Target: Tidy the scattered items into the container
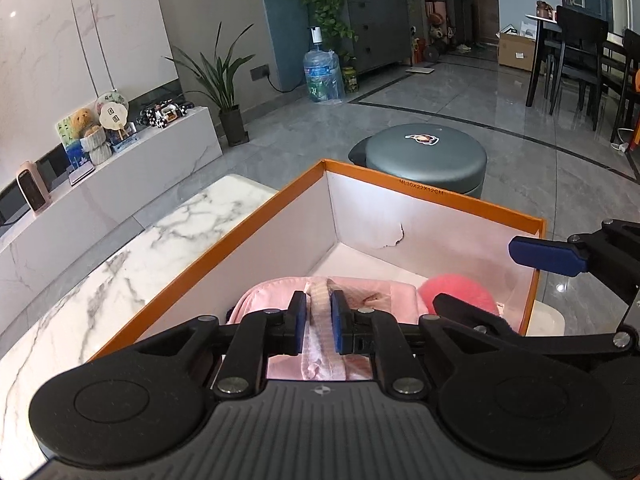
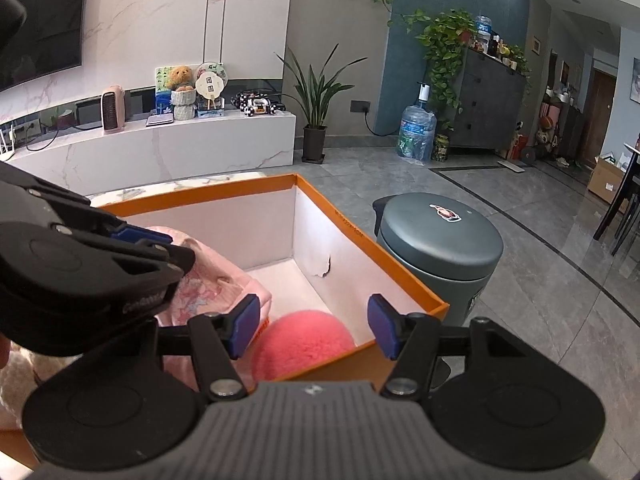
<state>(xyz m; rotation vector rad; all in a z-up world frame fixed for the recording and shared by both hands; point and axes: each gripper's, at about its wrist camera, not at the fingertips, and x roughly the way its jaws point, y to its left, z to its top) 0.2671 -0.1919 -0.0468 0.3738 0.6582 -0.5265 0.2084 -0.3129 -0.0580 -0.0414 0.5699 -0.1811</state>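
Orange cardboard box (image 1: pixel 224 236), white inside, stands on a marble worktop (image 1: pixel 120 264); a tear shows in its far inner wall. A grey round stool (image 1: pixel 420 156) stands on the floor just beyond the box.

Left tongs (image 1: pixel 318 322): set narrow above the near end of the box, with a pale strip of the pink fabric item (image 1: pixel 384 294) running between the blue pads. Whether the pads press on the strip cannot be told. The fabric item lies inside the box, along its near-left part.

Right tongs (image 2: pixel 314 328): set wide, nothing gripped, poised over the near rim of the box. A pink fluffy ball (image 2: pixel 304 344) lies inside the box beneath them, just beside the fabric item
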